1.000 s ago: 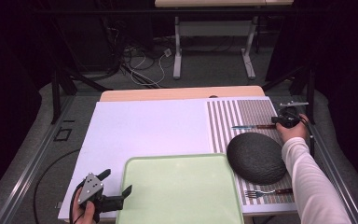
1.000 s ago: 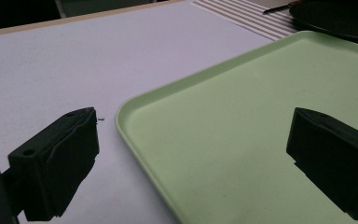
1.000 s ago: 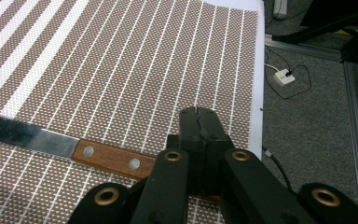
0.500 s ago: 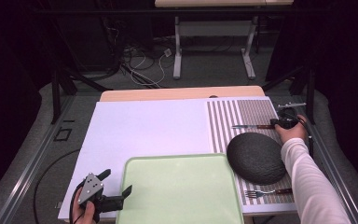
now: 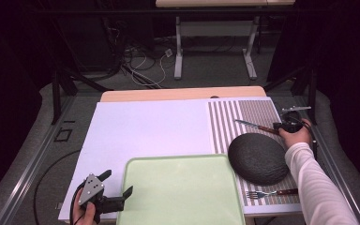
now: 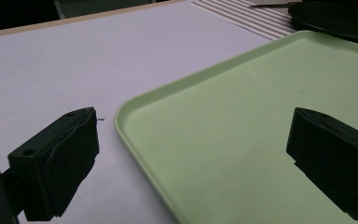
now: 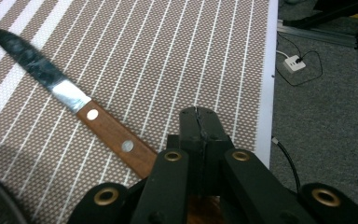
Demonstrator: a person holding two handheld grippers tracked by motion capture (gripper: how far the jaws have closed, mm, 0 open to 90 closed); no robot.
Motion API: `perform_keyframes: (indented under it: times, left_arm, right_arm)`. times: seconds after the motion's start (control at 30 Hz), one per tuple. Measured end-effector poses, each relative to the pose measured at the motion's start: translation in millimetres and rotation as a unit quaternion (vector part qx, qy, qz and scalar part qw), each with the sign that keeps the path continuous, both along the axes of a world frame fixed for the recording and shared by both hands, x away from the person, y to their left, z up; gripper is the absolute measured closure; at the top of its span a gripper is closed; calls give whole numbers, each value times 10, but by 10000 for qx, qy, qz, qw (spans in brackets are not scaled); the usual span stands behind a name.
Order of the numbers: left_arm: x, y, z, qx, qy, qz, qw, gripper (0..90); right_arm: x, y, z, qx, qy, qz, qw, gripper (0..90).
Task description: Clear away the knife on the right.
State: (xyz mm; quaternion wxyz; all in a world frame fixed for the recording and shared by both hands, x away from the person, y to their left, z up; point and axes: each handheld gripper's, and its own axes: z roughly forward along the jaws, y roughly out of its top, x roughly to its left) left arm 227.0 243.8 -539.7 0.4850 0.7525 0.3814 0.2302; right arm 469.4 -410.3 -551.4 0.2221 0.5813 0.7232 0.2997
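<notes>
R gripper (image 7: 199, 122): jaws fully closed, empty, over knife (image 7: 77, 109) handle end; knife flat on striped mat (image 7: 177, 51). L gripper (image 6: 191, 154): jaws wide, empty, astride corner of green tray (image 6: 242, 116).

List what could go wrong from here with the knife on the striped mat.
1. The right gripper is shut above the knife handle's end, its jaws together with nothing visibly between them, so a lift would likely come up empty.
2. The dark plate lies close beside the knife; sliding the handle might knock it.
3. The blade points across the striped mat toward the middle; a careless sweep could scrape it.
</notes>
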Motion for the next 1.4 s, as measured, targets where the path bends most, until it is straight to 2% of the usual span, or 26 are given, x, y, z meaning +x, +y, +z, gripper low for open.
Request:
perform_keyframes:
  times: [0.1, 0.33, 0.53, 0.73, 0.77, 1.13, 1.33, 1.37, 1.4]
  left_arm:
    - [0, -6, -2, -27, 12, -6, 10000, 27]
    - [1, 0, 0, 0, 0, -5, 10000, 27]
    - [0, -6, -1, -24, 11, -11, 10000, 28]
    - [0, -8, 0, -15, 7, -15, 10000, 27]
    - [-2, -8, 0, -20, 13, -14, 10000, 27]
    - [-4, -6, 3, -18, 8, -17, 10000, 27]
    - [-3, -9, 2, -12, 5, -19, 10000, 27]
    - [-3, -9, 2, -12, 6, -17, 10000, 27]
    - [-2, -9, 2, -15, 4, -16, 10000, 27]
  right_arm:
    - [-32, 9, 2, -64, 11, 78, 9999, 900]
    - [-107, 29, -7, -20, 79, 112, 9999, 900]
    - [-171, 63, 5, 45, 149, 261, 9995, 900]
    - [-203, 96, 15, 102, 265, 380, 9989, 900]
    - [-206, 96, 19, 106, 290, 465, 9984, 900]
    - [-242, 155, 32, 147, 387, 553, 9976, 900]
    - [-259, 192, 34, 247, 419, 566, 9972, 900]
    - [-260, 195, 40, 220, 482, 571, 9970, 900]
    - [-257, 194, 33, 219, 460, 654, 9966, 900]
